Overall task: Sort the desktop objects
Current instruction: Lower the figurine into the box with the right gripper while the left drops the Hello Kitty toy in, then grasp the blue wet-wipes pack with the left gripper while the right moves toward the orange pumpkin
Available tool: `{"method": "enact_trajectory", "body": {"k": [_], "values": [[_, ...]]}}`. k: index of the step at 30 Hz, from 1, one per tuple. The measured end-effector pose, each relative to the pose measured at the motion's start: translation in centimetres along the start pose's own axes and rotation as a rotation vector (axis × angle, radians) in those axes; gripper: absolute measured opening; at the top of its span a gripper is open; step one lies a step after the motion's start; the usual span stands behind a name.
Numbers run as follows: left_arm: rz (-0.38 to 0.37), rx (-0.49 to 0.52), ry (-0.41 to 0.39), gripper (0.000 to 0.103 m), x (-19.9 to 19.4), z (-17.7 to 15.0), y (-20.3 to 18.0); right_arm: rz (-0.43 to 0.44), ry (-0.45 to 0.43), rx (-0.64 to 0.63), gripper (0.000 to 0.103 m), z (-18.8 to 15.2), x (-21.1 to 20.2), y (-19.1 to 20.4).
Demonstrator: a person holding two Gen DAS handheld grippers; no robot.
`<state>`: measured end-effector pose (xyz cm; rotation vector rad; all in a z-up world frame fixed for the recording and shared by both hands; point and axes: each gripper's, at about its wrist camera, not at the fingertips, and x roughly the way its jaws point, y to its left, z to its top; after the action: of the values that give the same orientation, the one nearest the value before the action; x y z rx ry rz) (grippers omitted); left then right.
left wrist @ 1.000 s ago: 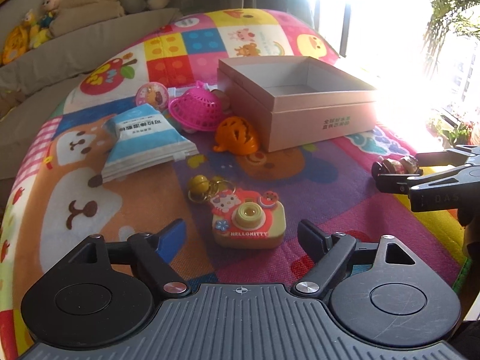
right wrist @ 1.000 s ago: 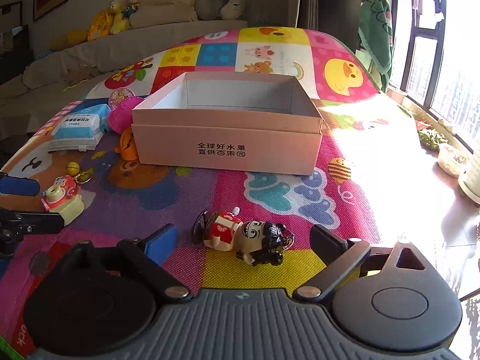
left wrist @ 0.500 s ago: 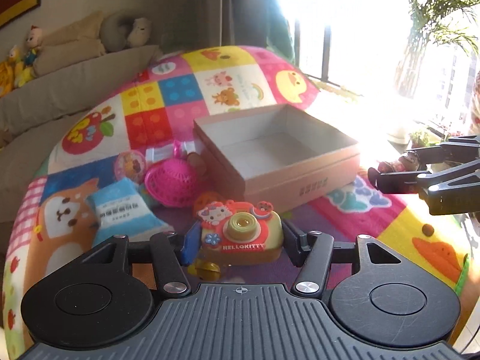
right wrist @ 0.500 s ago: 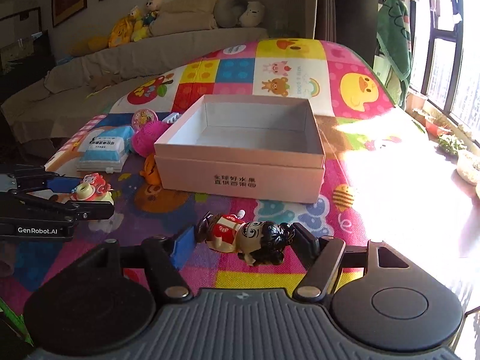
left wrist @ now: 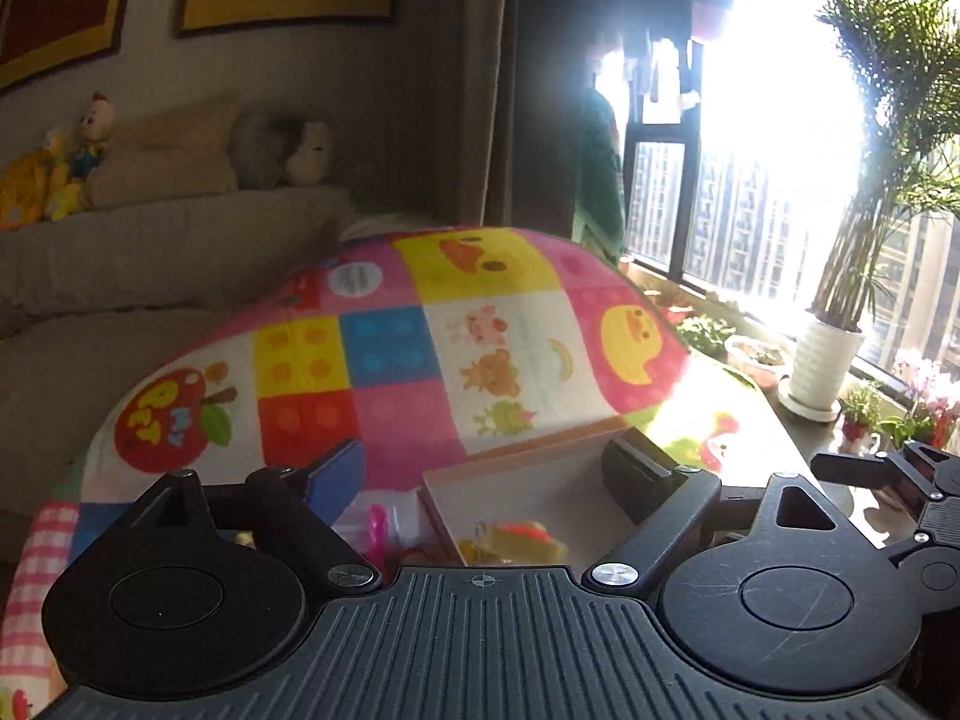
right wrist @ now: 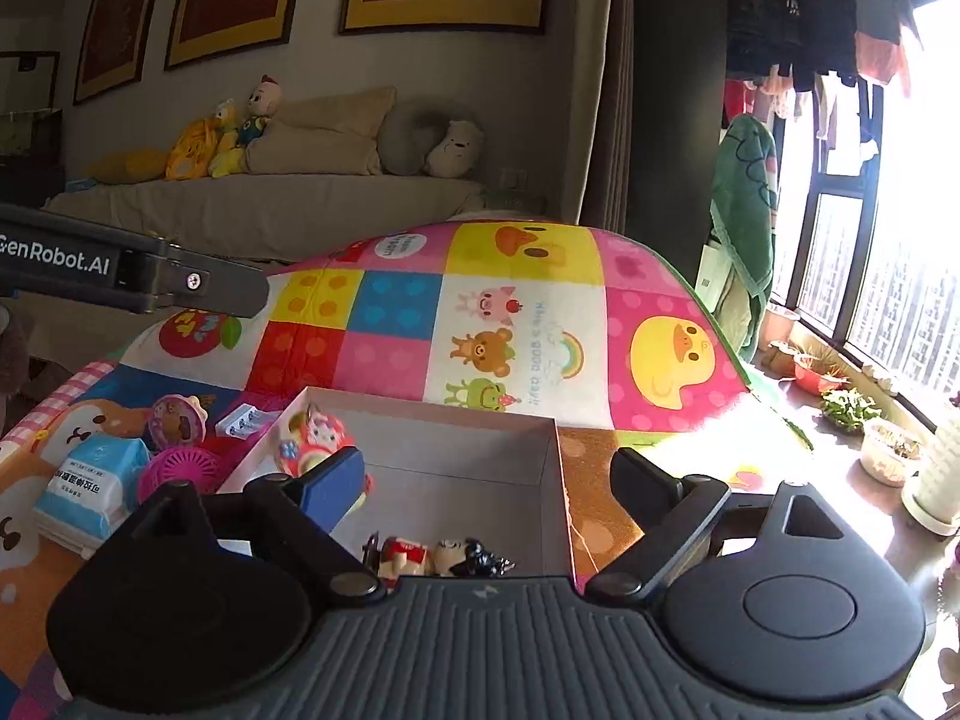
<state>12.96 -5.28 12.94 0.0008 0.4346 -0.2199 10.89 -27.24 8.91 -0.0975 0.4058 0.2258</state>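
Black plastic fingers of the left gripper [left wrist: 486, 468] are being spread apart in the left wrist view, with nothing being pinched between them. Below that gap, the toy camera [left wrist: 516, 540] is being seen lying inside the cardboard box [left wrist: 528, 474], blurred and half hidden by the gripper body. A pink basket [left wrist: 377, 531] is being glimpsed just left of the box, on the patchwork play mat [left wrist: 420, 348]. At the right edge, part of the other gripper is being shown. In the right wrist view, the right gripper [right wrist: 489, 480] is likewise being opened wide, its fingers gripping nothing. The doll [right wrist: 441, 558] is being seen lying on the box floor at the near wall, under the gap. The toy camera [right wrist: 315, 441] is being seen in the far left corner of the box [right wrist: 555, 480]. Outside, to the left, a tissue pack [right wrist: 90, 489], the pink basket [right wrist: 180, 471] and a round toy [right wrist: 175, 423] are being seen on the mat [right wrist: 510, 312].
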Motion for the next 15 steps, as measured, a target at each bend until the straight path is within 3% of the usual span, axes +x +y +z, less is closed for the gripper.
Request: {"method": "enact_trajectory", "body": {"k": [4, 8, 9, 10, 12, 15], "values": [[0.097, 0.009, 0.053, 0.095, -1.0, -4.2, 2.5, 0.027, 0.009, -0.030, 0.103, -2.4, -1.2, 0.7], [0.040, 0.099, 0.088, 0.095, -2.4, -8.6, 1.9, 0.027, 0.030, -0.083, 0.103, -4.4, -2.3, 2.2], [0.021, 0.134, 0.101, 0.094, -2.5, -9.5, 1.4, 0.037, 0.040, -0.091, 0.095, -4.6, -2.4, 2.5], [-0.004, 0.170, 0.115, 0.093, -2.4, -10.3, 0.8, 0.061, 0.064, -0.102, 0.079, -4.7, -2.6, 3.0], [-0.037, 0.234, 0.128, 0.093, -1.8, -11.4, -0.4, 0.097, 0.107, -0.101, 0.066, -4.7, -2.7, 3.6], [-0.058, 0.321, 0.106, 0.094, -0.3, -12.0, -1.6, 0.125, 0.109, -0.088, 0.065, -4.5, -3.3, 4.3]]}}
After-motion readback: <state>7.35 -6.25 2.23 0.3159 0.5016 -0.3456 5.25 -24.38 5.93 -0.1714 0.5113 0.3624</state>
